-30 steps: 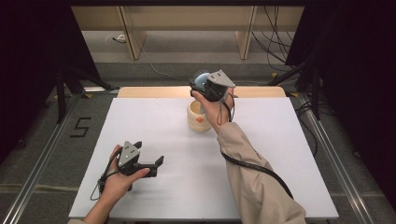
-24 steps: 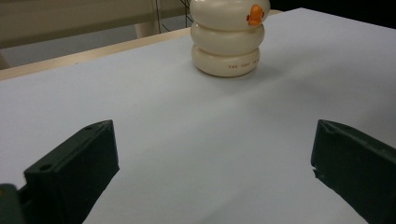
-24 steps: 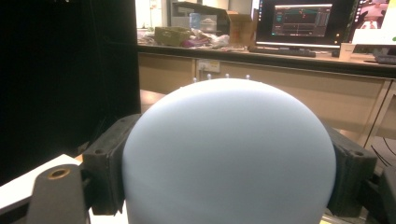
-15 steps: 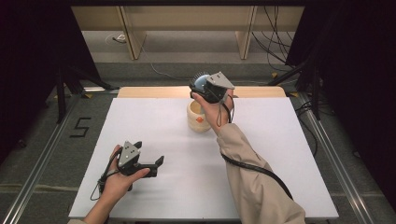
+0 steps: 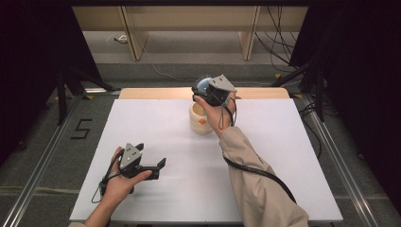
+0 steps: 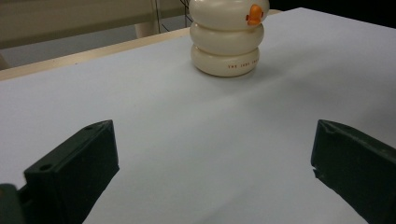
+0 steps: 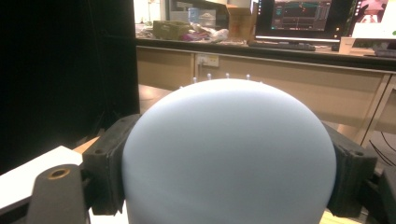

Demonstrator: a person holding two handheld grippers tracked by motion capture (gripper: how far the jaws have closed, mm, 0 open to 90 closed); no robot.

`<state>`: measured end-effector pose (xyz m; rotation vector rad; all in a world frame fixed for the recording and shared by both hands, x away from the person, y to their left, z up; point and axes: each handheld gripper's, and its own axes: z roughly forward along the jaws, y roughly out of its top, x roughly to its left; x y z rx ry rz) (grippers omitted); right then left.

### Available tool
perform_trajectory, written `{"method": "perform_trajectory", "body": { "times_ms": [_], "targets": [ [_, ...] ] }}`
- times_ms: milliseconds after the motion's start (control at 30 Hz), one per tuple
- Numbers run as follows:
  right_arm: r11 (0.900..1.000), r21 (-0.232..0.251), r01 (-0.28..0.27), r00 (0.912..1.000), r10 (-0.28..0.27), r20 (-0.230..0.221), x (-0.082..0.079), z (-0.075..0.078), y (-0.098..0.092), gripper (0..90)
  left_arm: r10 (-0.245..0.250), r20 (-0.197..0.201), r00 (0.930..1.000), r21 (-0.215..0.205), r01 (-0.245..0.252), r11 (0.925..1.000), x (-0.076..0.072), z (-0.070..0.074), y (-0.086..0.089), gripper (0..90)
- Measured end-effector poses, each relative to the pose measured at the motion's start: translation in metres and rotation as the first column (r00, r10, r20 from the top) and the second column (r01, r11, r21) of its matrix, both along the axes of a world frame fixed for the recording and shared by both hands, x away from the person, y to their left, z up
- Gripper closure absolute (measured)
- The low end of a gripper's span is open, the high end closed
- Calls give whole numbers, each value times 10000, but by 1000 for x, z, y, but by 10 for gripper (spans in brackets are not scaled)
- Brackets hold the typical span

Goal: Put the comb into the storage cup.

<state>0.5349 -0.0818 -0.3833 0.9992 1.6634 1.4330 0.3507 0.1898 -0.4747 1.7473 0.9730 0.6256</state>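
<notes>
Right gripper (image 5: 206,90): jaws clamped on either flank of the pale blue dome (image 7: 229,154), one pad on each side, no gap that I can see. A row of small white nubs (image 7: 227,74) peeks over its crown; I can't tell what they are.

Change over the last second: next to nothing. My right hand (image 5: 218,111) has drifted a shade toward me and lower, then stopped. The dome was lifted then and is lifted now, in the air at the far edge of the white table (image 5: 283,156), just behind and above the cream ringed pot (image 6: 226,46).

Pot: three stacked rings, upright, small orange mark (image 6: 253,14) on the top ring, some lettering on the bottom ring too small to read. It has not moved. From the high view its mouth looks open, and I can't make out any contents.

Left gripper (image 5: 158,165): jaws wide apart, holding nothing, resting low over the near left of the table, well apart from the pot. Same place as a second ago.

Reading: the carry looks finished and I am pausing to line up. My guess is the dome goes on or into the pot. What is left is a short move toward me and down, then release.

Risk: the dome is round and smooth, so the grip could slip if I tilt it. The pot is free-standing, so an off-centre touch may shove it. My left gripper is too far off to steady it.
</notes>
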Motion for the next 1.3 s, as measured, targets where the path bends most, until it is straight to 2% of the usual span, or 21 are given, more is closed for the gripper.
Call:
{"method": "perform_trajectory", "body": {
  "times_ms": [367,767,1300],
  "targets": [
    [10000,-89,-39,9999,38,-109,-1,-8,1,202,2,-6,10000,0,-2,10000,0,0,0,3],
    [9993,-328,-154,9998,151,-107,-6,-7,1,199,-4,13,10000,18,4,10000,0,0,0,3],
    [9995,-201,-233,9985,223,-500,-16,-9,-8,186,-7,3,10000,21,7,10000,0,0,-1,3]
  ]
}}
